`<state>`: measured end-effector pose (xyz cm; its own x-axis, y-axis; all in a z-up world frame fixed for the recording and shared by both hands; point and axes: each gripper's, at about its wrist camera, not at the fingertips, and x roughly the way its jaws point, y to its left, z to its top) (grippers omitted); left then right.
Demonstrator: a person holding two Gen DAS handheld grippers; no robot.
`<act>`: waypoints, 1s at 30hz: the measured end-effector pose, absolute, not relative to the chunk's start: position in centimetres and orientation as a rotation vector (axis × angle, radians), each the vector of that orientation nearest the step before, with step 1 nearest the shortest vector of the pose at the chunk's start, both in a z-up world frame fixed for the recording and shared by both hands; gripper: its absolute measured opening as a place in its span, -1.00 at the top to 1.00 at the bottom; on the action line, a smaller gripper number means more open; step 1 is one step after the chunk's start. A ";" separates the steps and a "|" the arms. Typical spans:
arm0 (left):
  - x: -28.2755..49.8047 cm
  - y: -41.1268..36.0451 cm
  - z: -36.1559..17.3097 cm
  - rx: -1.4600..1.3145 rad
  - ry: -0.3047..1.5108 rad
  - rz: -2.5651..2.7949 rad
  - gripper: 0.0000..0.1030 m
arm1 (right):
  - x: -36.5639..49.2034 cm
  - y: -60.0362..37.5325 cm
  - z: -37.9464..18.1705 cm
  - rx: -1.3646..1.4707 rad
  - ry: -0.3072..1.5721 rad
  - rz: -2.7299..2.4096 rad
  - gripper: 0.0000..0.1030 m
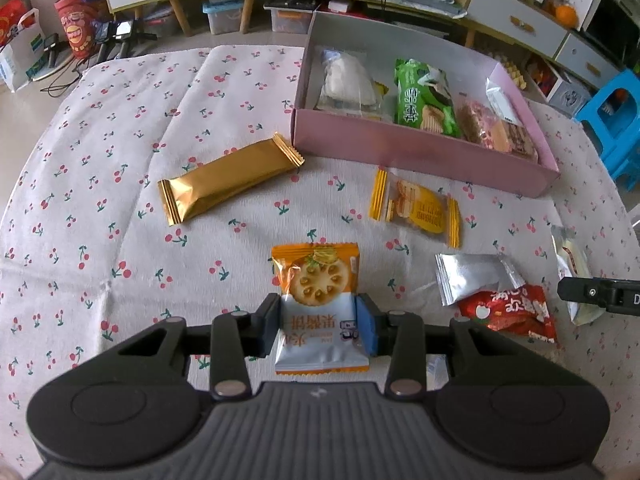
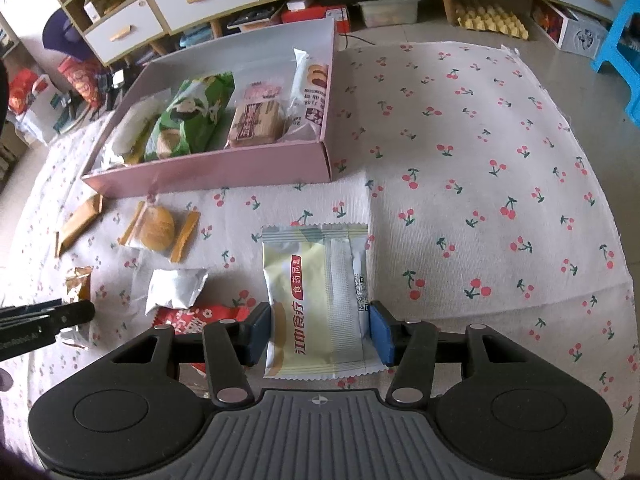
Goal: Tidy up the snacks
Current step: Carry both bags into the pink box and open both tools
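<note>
My left gripper (image 1: 318,326) is shut on an orange and white cracker packet (image 1: 318,300), its pads pressed on both sides. My right gripper (image 2: 320,334) is shut on a pale yellow and white snack packet (image 2: 316,296). The pink box (image 1: 420,156) stands at the back right in the left wrist view and holds several snacks; it also shows in the right wrist view (image 2: 208,170). On the cherry-print cloth lie a gold bar wrapper (image 1: 228,180), a yellow cake packet (image 1: 418,212), a silver packet (image 1: 474,276) and a red packet (image 1: 510,310).
The cloth-covered table (image 2: 480,160) stretches to the right of the box. The other gripper's tip shows at the right edge of the left wrist view (image 1: 600,294) and the left edge of the right wrist view (image 2: 44,316). Cabinets, bins and a blue stool (image 1: 616,112) stand beyond.
</note>
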<state>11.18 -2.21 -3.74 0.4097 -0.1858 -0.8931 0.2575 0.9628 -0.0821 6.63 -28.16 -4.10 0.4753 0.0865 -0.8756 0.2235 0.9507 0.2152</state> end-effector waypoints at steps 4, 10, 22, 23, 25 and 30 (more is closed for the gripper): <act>11.3 -2.1 -3.5 0.052 1.109 -0.292 0.28 | 6.5 -28.5 -3.7 0.347 1.065 -0.080 0.01; 11.4 -2.2 -3.1 0.037 1.096 -0.303 0.28 | 6.4 -28.8 -2.9 0.386 1.040 -0.063 0.01; 12.1 -2.4 -2.0 -0.027 1.070 -0.312 0.28 | 6.8 -29.0 -1.5 0.434 0.996 -0.045 0.01; 12.2 -2.5 -1.8 -0.032 1.065 -0.312 0.28 | 6.9 -29.1 -1.3 0.441 0.991 -0.044 0.01; 12.3 -2.6 -1.5 -0.036 1.051 -0.311 0.28 | 7.1 -29.2 -1.0 0.454 0.978 -0.045 0.01; 12.9 -2.8 -0.5 -0.062 1.005 -0.298 0.28 | 7.7 -29.3 -0.2 0.495 0.944 -0.040 0.01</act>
<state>12.89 -2.80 -0.45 0.4994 -0.2751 -0.8216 0.2180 0.9576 -0.1881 7.73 -29.30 -0.15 0.5942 0.1799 -0.7839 0.2450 0.8879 0.3895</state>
